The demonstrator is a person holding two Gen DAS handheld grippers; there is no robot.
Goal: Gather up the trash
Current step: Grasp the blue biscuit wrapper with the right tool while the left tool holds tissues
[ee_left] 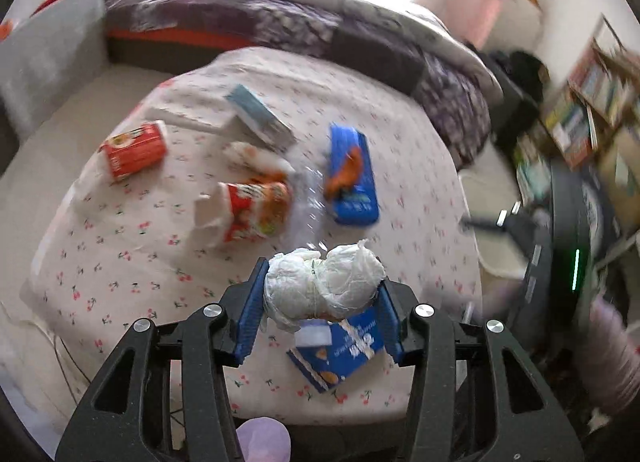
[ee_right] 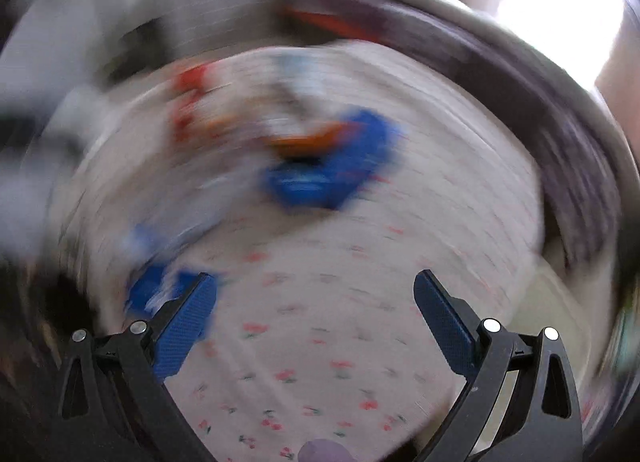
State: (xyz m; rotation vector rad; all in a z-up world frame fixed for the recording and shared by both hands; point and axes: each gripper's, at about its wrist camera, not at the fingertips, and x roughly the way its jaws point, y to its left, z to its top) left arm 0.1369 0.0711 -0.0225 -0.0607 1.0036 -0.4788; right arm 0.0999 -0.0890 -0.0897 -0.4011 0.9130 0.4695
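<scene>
Gripping white wad (ee_left: 323, 282); left gripper (ee_left: 320, 316)

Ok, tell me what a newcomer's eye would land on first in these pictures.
First the crumpled white wad clamped in the left gripper, low in the middle of the left wrist view. Behind it, bright litter on the flowered sheet: a red carton to the left and a blue packet near the middle. In the blurred right wrist view, the right gripper gapes empty.
</scene>
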